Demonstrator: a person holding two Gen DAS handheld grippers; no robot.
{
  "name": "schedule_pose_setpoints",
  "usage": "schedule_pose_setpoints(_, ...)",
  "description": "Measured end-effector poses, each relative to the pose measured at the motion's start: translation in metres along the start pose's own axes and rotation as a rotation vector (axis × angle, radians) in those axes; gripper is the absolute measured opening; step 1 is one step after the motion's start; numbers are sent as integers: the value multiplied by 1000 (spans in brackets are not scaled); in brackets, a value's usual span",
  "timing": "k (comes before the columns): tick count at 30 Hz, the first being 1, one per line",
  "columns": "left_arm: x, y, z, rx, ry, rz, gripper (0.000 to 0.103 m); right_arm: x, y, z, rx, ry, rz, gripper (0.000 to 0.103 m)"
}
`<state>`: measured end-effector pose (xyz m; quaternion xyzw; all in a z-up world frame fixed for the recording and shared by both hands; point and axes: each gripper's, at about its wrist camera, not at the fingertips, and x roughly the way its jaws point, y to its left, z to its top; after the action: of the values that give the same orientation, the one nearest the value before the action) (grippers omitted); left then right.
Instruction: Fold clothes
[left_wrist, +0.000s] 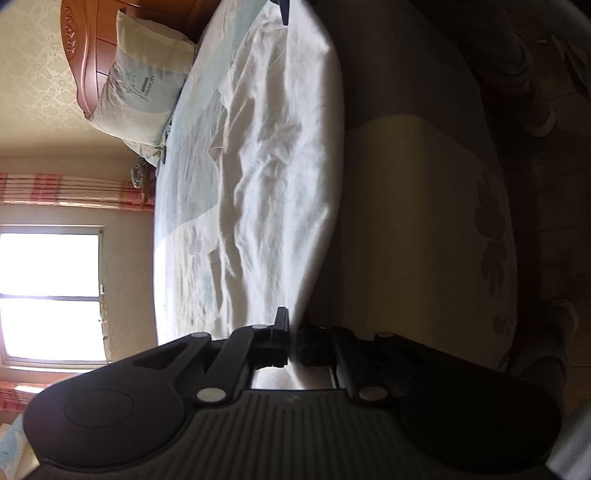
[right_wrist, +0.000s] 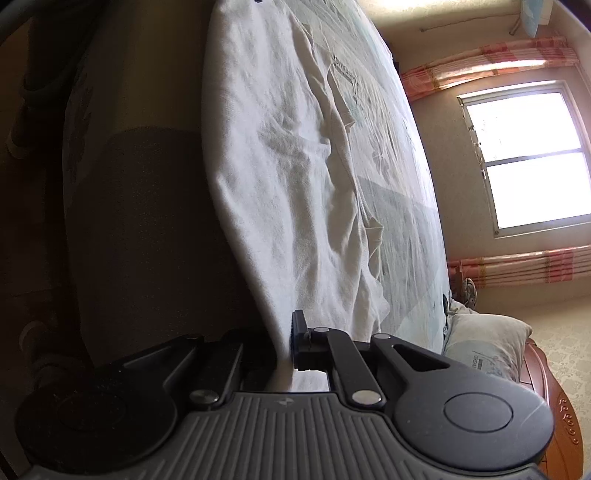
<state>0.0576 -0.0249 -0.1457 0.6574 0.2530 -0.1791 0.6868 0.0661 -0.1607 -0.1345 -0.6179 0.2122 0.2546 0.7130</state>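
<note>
Bed (left_wrist: 177, 229) comes first, one of it, its pale printed sheet filling both views. Across it spreads one white garment (left_wrist: 280, 177), wrinkled, with one edge drawn out over the bed's side into shadow. That edge runs straight between the fingers (left_wrist: 280, 332) of the left gripper (left_wrist: 291, 347), which are clenched on the cloth. In the right wrist view the same garment (right_wrist: 280, 177) passes between the fingers (right_wrist: 299, 339) of the right gripper (right_wrist: 286, 347), likewise clamped on it. Two grippers, then, each pinching the one garment at its near edge. Far beyond them, one window (right_wrist: 532, 158) glares bright, pink striped curtains (right_wrist: 491, 62) on either side of it. One pillow (left_wrist: 144, 85) leans against one carved wooden headboard (left_wrist: 85, 55).
</note>
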Motion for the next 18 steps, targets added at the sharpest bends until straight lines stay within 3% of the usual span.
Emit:
schedule_pose_setpoints(3, -14, 4, -10, -62, -11, -106, 9, -4, -13, -6, 93, 10, 106, 19)
schedule_pose_setpoints(6, -34, 27, -27, -195, -27, -226, 11, -12, -38, -22, 204, 16, 201, 20)
schedule_pose_setpoints(10, -46, 70, -50, -401, -36, -243, 11, -26, -76, -52, 376, 7, 267, 31)
schedule_pose_setpoints(15, -14, 116, -58, -718, -35, -303, 11, -26, -130, -66, 674, -75, 265, 34)
schedule_pose_setpoints(18, 3, 101, -60, -819, -15, -384, 13, -24, -135, -70, 862, -148, 300, 37)
